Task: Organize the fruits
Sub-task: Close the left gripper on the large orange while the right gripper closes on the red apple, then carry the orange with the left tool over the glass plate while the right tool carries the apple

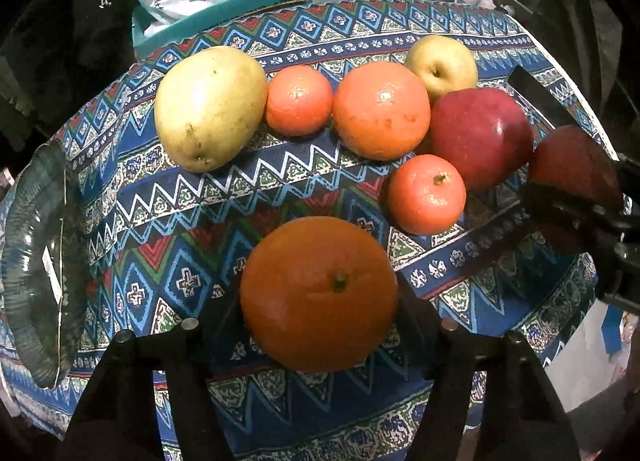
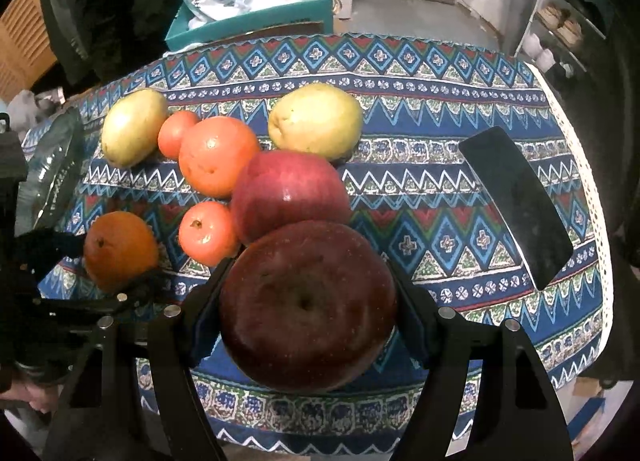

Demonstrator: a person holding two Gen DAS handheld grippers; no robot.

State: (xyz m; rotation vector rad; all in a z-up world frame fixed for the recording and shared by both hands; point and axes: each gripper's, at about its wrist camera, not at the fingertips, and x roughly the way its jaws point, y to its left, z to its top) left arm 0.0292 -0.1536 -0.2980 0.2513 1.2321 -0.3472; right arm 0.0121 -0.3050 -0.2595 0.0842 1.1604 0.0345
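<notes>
I am holding the left tongs closed around a dark orange, their pads pressing its two sides near the front edge of the table. The right tongs are gripping a dark red apple the same way, on the near right side of the fruit group.

The other fruits are lying loose on the patterned cloth. A large yellow-green pear is sitting far left, with a small tangerine just beside it and a big orange next to that. A small yellow apple is resting behind the big orange, and a bright red apple is touching both. A second tangerine is lying nearer, just in front of the red apple.

A clear glass bowl is standing at the left edge of the table. A dark phone is lying flat on the right side. A teal box of bags is sitting beyond the far edge.
</notes>
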